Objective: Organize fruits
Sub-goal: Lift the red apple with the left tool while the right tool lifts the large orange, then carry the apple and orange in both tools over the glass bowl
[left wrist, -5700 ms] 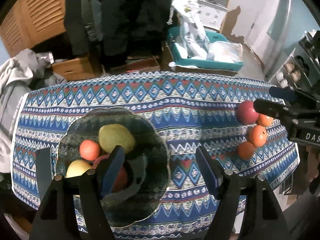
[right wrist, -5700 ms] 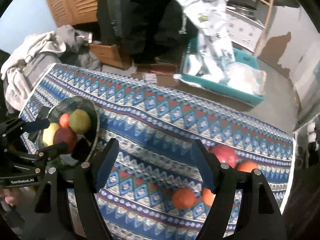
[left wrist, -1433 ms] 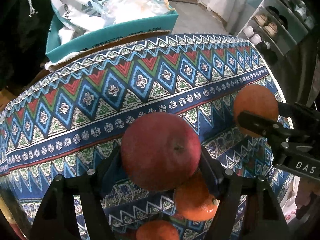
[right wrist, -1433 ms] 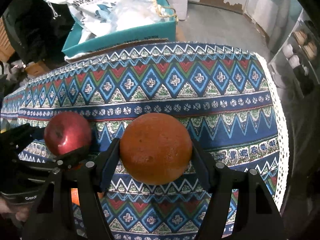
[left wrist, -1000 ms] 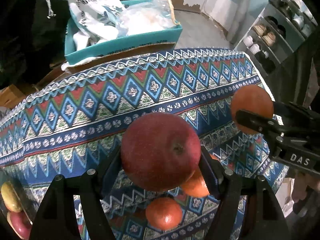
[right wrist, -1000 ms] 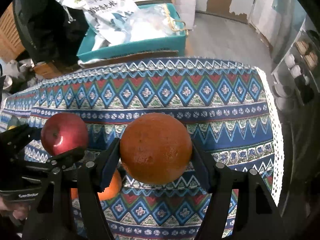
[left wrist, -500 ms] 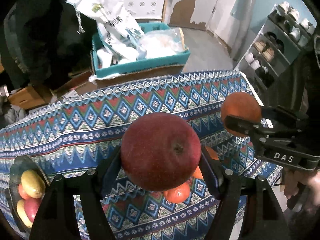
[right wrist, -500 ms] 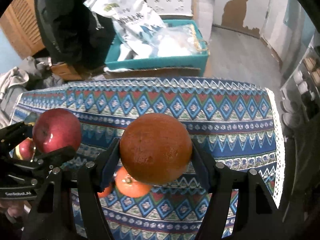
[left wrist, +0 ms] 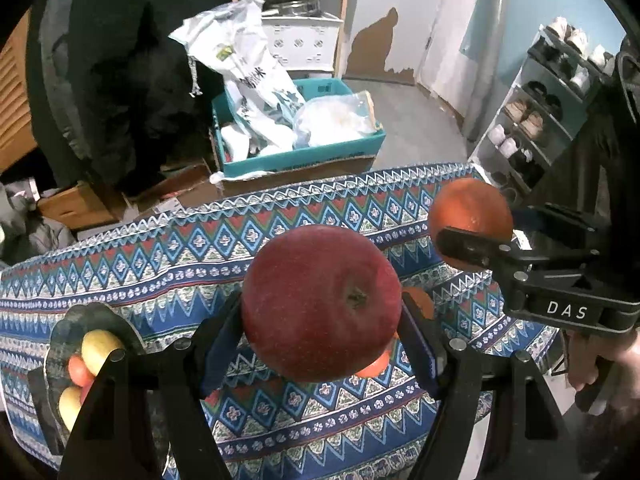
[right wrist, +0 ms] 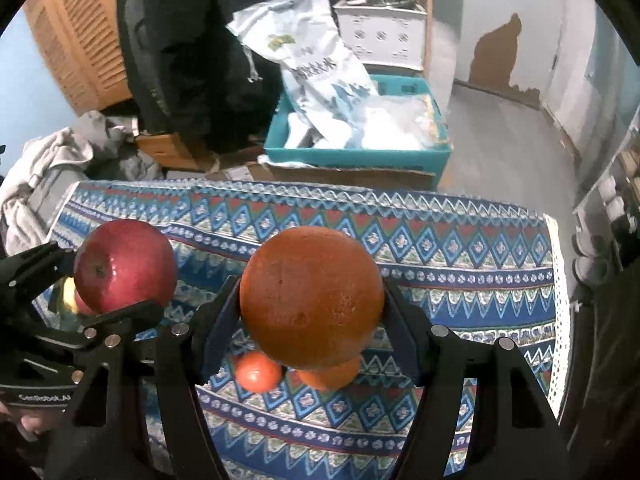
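- Your left gripper pinches the red apple across its widest part, jaws pressed on both flanks, above the patterned tablecloth.
- Your right gripper clamps the big orange the same way.
- Both fruits look firm, round and smooth, so they could roll out of a slack grip; keep hold at the widest part.
- The dark bowl sits at the cloth's left end; two small oranges lie below.

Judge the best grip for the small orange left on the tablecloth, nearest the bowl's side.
Probably from above, pads across the widest part of the small orange: it is round and sits free on the tablecloth, but a second orange lies close beside it, so avoid closing along that line.
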Motion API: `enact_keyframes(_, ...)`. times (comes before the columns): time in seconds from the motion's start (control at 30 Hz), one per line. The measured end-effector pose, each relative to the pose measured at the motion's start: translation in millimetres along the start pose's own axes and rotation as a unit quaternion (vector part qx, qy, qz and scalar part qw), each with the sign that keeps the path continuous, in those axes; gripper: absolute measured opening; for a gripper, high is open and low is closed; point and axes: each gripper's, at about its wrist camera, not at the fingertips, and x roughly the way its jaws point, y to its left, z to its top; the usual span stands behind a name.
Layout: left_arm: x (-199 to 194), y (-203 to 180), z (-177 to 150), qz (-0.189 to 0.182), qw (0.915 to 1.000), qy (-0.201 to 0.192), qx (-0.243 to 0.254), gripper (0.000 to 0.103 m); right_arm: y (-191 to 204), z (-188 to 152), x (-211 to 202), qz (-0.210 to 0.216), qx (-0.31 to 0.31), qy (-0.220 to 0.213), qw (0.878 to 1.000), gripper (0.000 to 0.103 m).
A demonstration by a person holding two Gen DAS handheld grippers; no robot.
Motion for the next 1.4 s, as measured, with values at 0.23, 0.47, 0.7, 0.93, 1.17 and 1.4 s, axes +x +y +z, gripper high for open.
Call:
enact_keyframes(0.23,-25,15,-8,0.003,0.9998,-0.013,-0.016,0.076,25,3,-15,0.019,-0.024,-0.013,0.999,0.069)
enact_keyframes(0.47,-44,35,-21,0.010,0.9991,-0.017,-0.039,0.076,48,5,-21,0.036,-0.039,-0.017,0.998,0.069)
enact_keyframes(0.7,-50,55,-41,0.027,0.9979,-0.018,-0.056,0.076,74,7,-11,0.060,-0.049,-0.014,0.997,0.069)
enact_keyframes(0.93,-52,88,-66,0.038,0.9952,-0.007,-0.090,0.076,103,7,9,0.074,-0.071,0.006,0.995,0.069)
enact_keyframes(1.17,-54,123,-90,0.056,0.9902,0.000,-0.128,0.076,138,8,35,0.107,-0.089,0.029,0.990,0.069)
enact_keyframes(1.4,-57,152,-116,0.067,0.9849,0.007,-0.160,0.076,174,4,55,0.125,-0.105,0.050,0.985,0.069)
